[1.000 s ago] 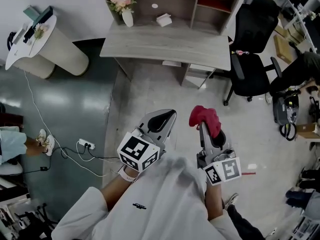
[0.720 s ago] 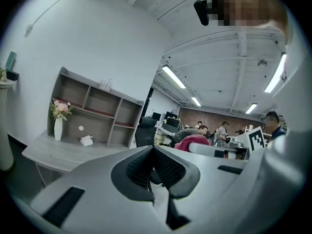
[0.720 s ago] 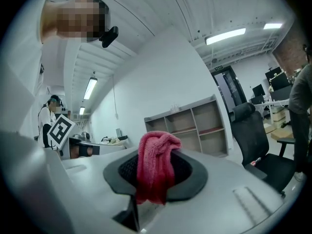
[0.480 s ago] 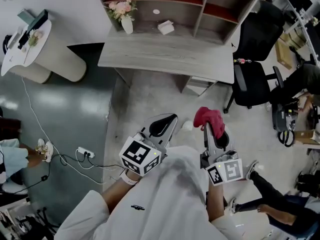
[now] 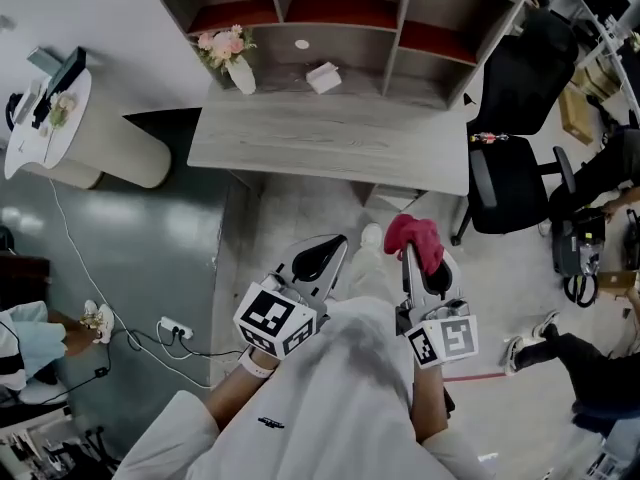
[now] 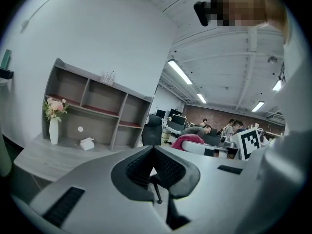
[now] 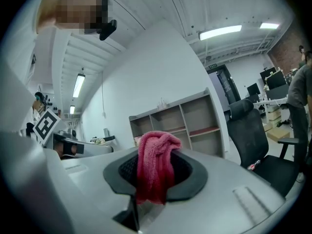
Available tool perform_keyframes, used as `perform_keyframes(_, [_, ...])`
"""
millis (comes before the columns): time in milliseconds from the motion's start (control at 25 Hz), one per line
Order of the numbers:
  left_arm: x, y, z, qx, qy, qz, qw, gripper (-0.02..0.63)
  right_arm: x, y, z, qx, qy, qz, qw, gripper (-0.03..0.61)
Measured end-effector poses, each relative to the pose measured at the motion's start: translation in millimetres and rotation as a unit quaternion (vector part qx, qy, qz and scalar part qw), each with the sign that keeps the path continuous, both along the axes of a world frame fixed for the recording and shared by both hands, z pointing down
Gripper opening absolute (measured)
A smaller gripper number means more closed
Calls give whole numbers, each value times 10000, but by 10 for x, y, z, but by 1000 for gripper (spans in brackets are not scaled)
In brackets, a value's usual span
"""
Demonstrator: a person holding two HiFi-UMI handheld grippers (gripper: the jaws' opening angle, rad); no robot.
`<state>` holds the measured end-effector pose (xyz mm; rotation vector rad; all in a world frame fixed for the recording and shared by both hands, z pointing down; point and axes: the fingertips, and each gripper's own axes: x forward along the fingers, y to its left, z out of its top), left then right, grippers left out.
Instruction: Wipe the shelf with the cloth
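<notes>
A red cloth sits bunched between the jaws of my right gripper, which is shut on it; the right gripper view shows the cloth folded over the jaw tips. My left gripper is shut and holds nothing, its pads together in the left gripper view. Both hang over the floor, short of the grey desk. The shelf unit with red-lined compartments stands on the desk's far side and also appears as the shelf and the shelf in the gripper views.
On the desk stand a white vase with pink flowers, a small white box and a white disc. A black office chair is at the right, a round white table at the left. A power strip and cables lie on the floor.
The view has moved closer to the desk and shelf. Both grippers keep their pose, the right one still holding the cloth. A person at the lower right has shifted.
</notes>
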<state>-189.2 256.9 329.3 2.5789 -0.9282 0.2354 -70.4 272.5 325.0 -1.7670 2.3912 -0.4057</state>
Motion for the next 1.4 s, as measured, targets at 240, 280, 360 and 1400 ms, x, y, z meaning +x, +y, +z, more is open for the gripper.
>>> perform_keyframes(240, [498,-800,-20,-10,-157,9,9999,2,513,-793,-20,60,-22,-48,10000,103])
perform_keyframes(280, [592,-937,-34,-12,-187,26,9998,2,610,-926,-23,60,-53,-28,10000,103])
perform_keyframes(360, [792,-1204,-75,0,-224,62,9997,2,806,-1181,-22,50,-117,2,9999,103])
perform_keyframes(1400, [1794,-2913,15,-85,-442,-456,9979,2,1755,-3161,238,-81,-637,-522,9966,103])
